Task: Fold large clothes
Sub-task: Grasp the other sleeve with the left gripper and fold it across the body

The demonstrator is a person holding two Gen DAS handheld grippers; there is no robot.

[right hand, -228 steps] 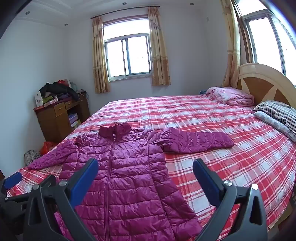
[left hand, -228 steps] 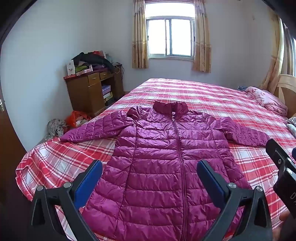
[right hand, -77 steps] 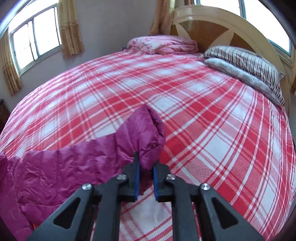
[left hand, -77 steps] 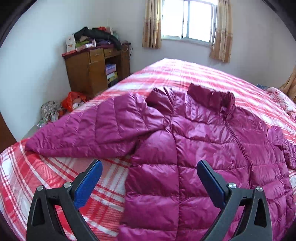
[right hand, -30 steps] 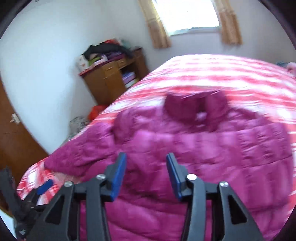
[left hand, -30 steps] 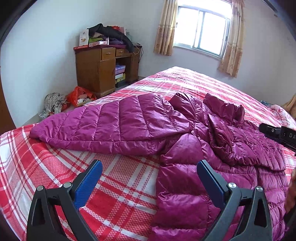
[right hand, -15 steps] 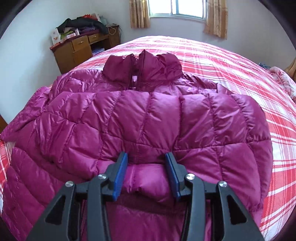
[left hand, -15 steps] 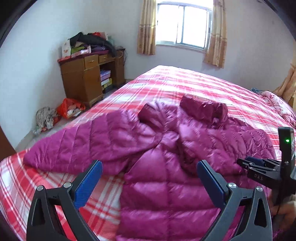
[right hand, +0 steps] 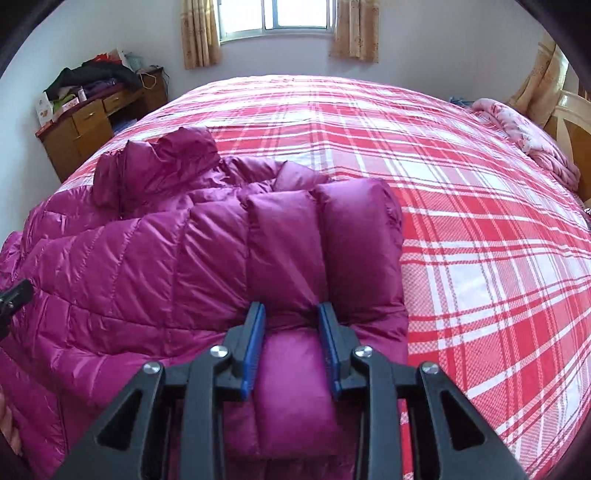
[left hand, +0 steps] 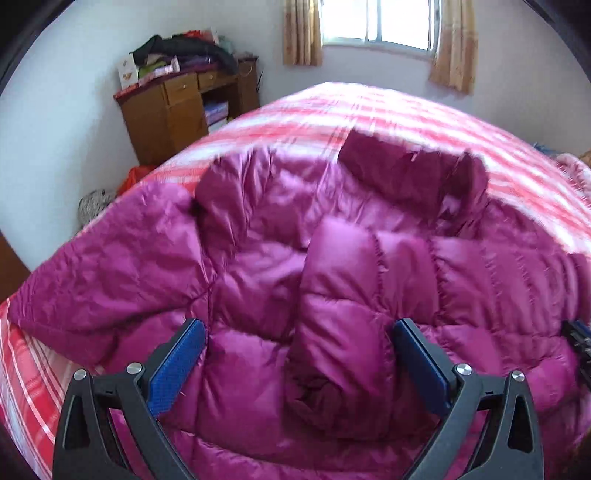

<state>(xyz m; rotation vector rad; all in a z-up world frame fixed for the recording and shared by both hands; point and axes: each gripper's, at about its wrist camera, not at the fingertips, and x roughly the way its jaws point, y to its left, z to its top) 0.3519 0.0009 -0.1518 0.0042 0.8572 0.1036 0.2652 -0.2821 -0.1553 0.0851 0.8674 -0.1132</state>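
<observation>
- The jacket (right hand: 155,258) lies on the bed (right hand: 461,206), collar (right hand: 162,162) towards the window (right hand: 280,14), near the bed's left edge and foot. One sleeve (right hand: 295,236) is folded across the chest; the other sleeve (left hand: 110,273) lies spread out to the side.
- Your right gripper (right hand: 291,332) has its jaws partly closed around a puffy quilted section at the fold of the crossed sleeve. Whether the padding is truly pinched cannot be told; the gap is narrow and filled with fabric.
- Your left gripper (left hand: 295,365) hovers over the cuff end (left hand: 332,354) of that sleeve, jaws wide open and holding nothing.
- Judged step: setting the first sleeve flat before folding the second.
- To do it well, press the padding down so trapped air escapes, and align the sleeve's fold with the body's side edge.
- Release the right jaws only when the sleeve rests flat; slick shell fabric is likely to slide back.
- Next, take the spread sleeve near its cuff with the left jaws.
</observation>
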